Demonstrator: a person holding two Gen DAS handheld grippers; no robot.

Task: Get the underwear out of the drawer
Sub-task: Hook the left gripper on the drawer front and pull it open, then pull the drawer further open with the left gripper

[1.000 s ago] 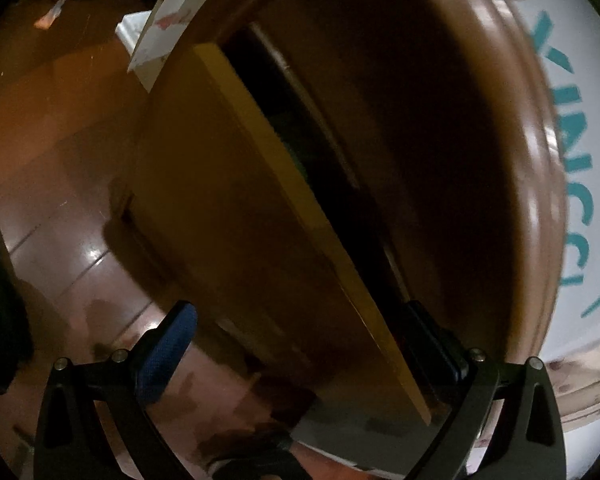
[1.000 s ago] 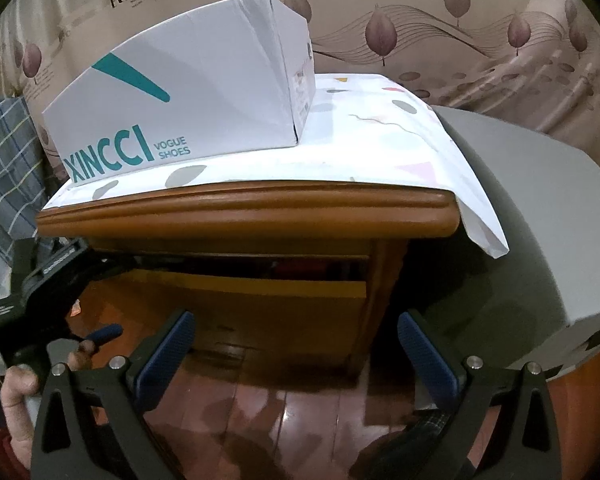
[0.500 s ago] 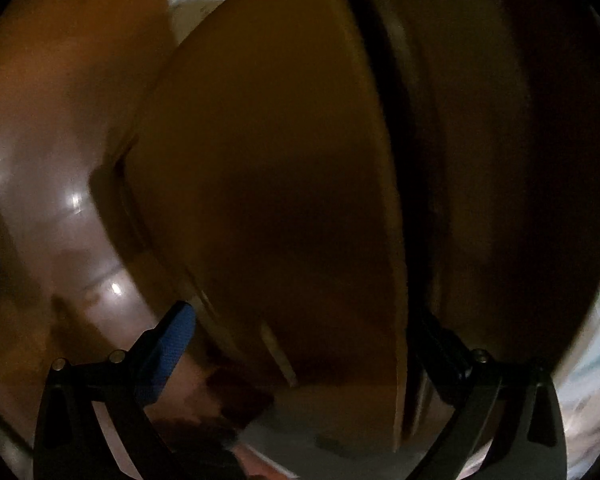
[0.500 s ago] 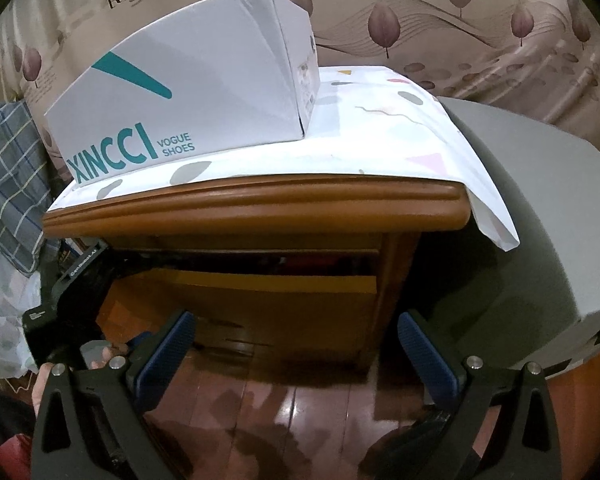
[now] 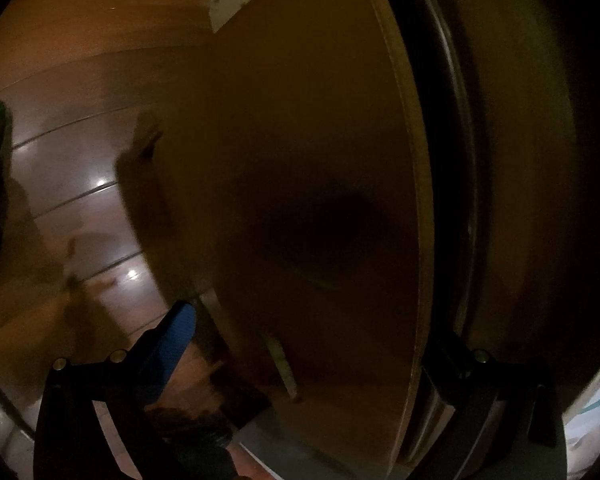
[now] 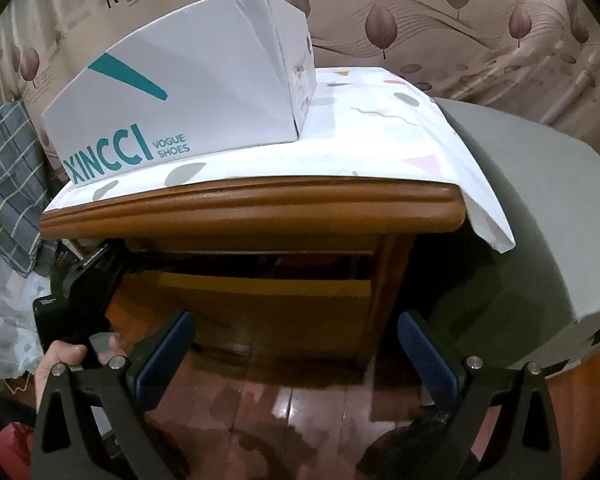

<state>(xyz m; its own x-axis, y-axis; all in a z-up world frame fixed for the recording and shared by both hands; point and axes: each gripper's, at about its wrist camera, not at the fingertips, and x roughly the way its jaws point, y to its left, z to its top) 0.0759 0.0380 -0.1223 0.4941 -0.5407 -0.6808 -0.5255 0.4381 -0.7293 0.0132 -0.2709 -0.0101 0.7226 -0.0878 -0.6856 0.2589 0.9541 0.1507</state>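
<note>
Left claw (image 5: 312, 344) seemingly straddling drawer front (image 5: 300, 200)

My left view is dark and smeared; the drawer (image 5: 308, 208) front fills it and hides one finger of my left hand-held gripper (image 5: 312, 352). In the right view the drawer's inside (image 6: 300, 260) is a dark slit, with contents I can't make out. The nightstand (image 6: 252, 208) hides my left hand-held gripper's tips.

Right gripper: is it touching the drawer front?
Apart. The right wrist view shows the right gripper open, with bare floor between its fingertips and the drawer front.
</note>
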